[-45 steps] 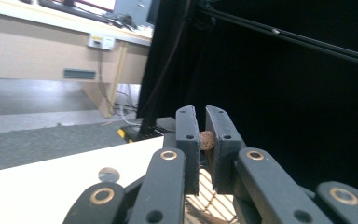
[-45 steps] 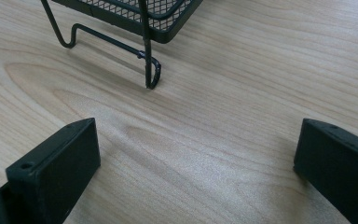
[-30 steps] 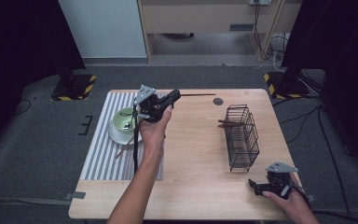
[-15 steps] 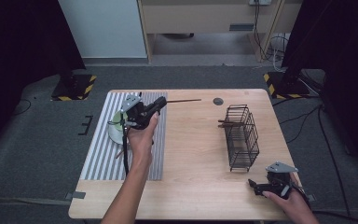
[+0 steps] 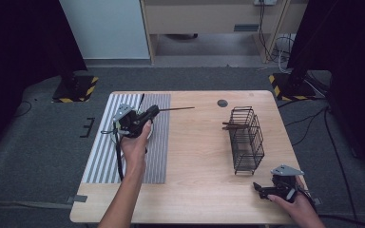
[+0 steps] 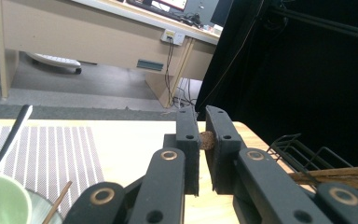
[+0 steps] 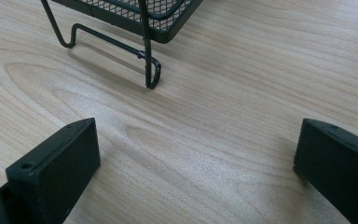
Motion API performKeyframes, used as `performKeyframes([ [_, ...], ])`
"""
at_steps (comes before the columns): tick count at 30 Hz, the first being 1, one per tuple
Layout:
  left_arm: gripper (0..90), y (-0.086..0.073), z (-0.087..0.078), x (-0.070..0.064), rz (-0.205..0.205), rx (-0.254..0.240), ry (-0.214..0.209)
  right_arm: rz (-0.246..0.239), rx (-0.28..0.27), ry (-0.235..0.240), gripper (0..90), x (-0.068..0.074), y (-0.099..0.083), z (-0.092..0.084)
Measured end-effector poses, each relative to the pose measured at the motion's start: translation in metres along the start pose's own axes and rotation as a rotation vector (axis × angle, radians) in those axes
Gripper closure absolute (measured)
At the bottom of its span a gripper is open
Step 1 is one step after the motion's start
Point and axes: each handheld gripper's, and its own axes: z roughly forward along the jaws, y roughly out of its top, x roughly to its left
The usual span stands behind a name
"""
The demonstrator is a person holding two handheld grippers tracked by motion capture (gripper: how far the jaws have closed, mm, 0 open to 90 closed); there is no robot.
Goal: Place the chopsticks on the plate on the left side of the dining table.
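Observation:
My left gripper (image 5: 153, 112) hangs over the striped mat (image 5: 103, 164), shut on a thin brown chopstick (image 5: 177, 109) that sticks out to the right over the table. In the left gripper view the jaws (image 6: 202, 113) stand nearly together, with the chopstick's end (image 6: 208, 140) pinched between them. Below it sit a green bowl (image 6: 0, 201) on a plate, a dark utensil handle (image 6: 10, 138) and another stick (image 6: 58, 201). My right gripper (image 5: 262, 191) rests open at the table's near right corner, and in its own view (image 7: 196, 154) bare wood lies between the jaws.
A black wire basket (image 5: 247, 140) stands right of centre with brown chopsticks (image 5: 233, 126) lying in it; it also appears at the right of the left gripper view (image 6: 303, 149). Its foot (image 7: 150, 70) is just ahead of my right gripper. A small dark disc (image 5: 222, 102) lies near the far edge.
My left hand has carried the chopstick left, down and nearer, from beside the bowl to over it. The right gripper has stayed put.

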Motion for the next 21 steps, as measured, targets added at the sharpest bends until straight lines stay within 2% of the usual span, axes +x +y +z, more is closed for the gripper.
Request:
performKeyframes([
  [13,83.8,-0.015,-0.011,0.014,-0.011,0.009,0.024,0.000,0.000,0.000,0.3,0.000,0.000,0.000],
  [21,83.8,-0.026,-0.024,0.029,-0.029,0.008,0.049,0.000,0.000,0.000,0.3,0.000,0.000,0.000],
])
